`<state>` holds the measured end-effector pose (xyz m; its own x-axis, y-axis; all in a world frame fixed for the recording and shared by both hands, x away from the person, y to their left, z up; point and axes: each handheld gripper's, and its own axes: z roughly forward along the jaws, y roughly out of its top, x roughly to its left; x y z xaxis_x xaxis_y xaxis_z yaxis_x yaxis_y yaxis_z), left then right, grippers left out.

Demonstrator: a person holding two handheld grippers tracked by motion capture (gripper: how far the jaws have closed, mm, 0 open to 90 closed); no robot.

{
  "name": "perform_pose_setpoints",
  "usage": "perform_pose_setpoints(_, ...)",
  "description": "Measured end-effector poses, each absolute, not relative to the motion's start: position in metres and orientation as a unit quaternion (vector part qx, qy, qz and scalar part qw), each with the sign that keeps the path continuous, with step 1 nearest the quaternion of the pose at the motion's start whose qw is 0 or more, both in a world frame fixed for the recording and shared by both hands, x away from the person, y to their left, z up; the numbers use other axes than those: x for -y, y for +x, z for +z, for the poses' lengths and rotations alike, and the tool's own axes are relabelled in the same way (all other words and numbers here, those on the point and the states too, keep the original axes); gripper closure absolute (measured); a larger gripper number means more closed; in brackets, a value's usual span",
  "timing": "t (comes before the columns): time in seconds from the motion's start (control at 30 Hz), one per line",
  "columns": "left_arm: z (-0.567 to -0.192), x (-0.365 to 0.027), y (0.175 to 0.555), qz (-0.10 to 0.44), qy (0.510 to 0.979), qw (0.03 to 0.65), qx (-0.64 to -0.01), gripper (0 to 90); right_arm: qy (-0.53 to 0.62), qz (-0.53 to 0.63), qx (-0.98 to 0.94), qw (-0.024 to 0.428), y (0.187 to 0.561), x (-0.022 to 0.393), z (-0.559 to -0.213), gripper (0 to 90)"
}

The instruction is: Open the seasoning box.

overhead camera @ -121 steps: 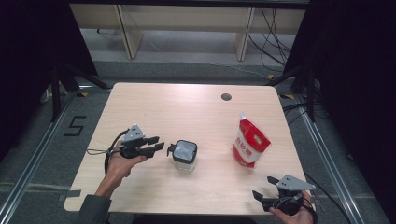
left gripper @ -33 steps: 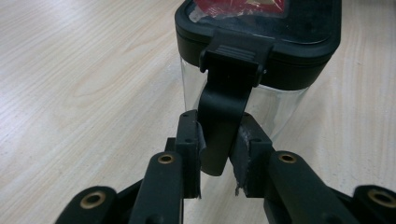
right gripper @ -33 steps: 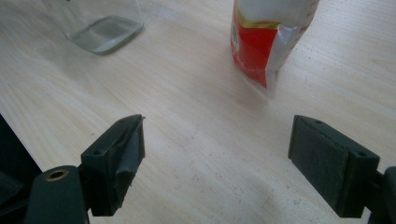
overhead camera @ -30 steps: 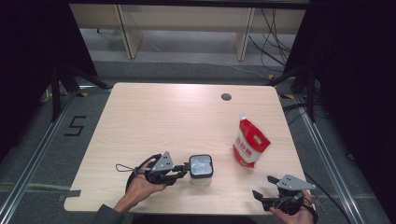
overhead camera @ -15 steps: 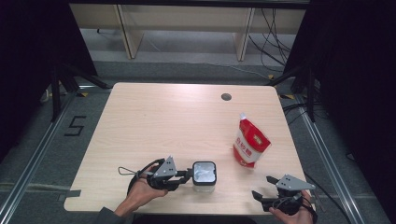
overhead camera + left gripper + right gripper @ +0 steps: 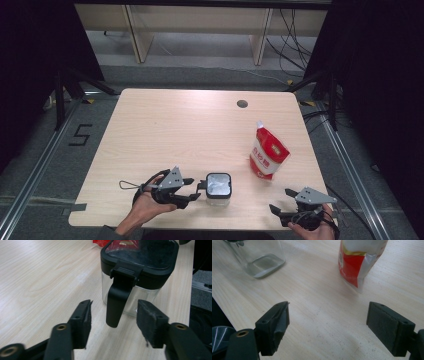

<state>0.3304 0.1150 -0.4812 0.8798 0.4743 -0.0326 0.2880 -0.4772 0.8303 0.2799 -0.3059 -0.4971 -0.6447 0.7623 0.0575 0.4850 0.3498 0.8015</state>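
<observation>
A clear glass jar (image 6: 219, 186) with a black lid (image 6: 140, 255) stands on the wooden table (image 6: 175, 130) near its front edge. Its black handle (image 6: 117, 302) hangs down between the jaws of my left gripper (image 6: 196, 192) (image 6: 115, 303). Those jaws have just been opening, and both pads stand clear of the handle. My right gripper (image 6: 274, 209) (image 6: 328, 307) rests at the front right corner, open and empty. A red and white pouch (image 6: 267, 152) (image 6: 359, 260) stands upright to the right of the jar (image 6: 259, 257).
A small round hole (image 6: 242, 104) sits near the table's far edge. The table's front edge runs just below both grippers. Bare wood stretches across the far and left parts. Dark stands and cables surround the table on the floor.
The left gripper carried the jar from the table's left middle toward the front centre. In the last half second its jaws spread off the handle. The right gripper kept still.
</observation>
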Motion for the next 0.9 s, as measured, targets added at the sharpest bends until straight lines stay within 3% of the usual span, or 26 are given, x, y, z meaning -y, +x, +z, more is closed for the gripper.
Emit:
perform_pose_setpoints(0.17,-0.476,-0.122,0.322,0.1,0.841,0.471,-0.247,35.0,0.394,0.417,-0.803,0.164,0.278,0.304,-0.497,19.6)
perform_pose_setpoints(0.37,-0.468,-0.126,0.32,0.1,0.837,0.473,-0.256,36.3,0.381,0.417,-0.807,0.171,0.279,0.303,-0.496,19.6)
perform_pose_setpoints(0.5,-0.462,-0.126,0.317,0.096,0.827,0.492,-0.257,44.9,0.378,0.416,-0.808,0.175,0.279,0.303,-0.496,22.4)
perform_pose_setpoints(0.53,-0.458,-0.126,0.316,0.102,0.829,0.494,-0.242,52.8,0.381,0.42,-0.806,0.169,0.279,0.301,-0.496,22.2)
perform_pose_setpoints(0.73,-0.448,-0.122,0.317,0.116,0.829,0.501,-0.22,73.8,0.387,0.423,-0.803,0.162,0.278,0.299,-0.495,21.7)
perform_pose_setpoints(0.9,-0.446,-0.108,0.319,0.119,0.829,0.501,-0.218,82.3,0.378,0.426,-0.805,0.168,0.279,0.297,-0.496,23.1)
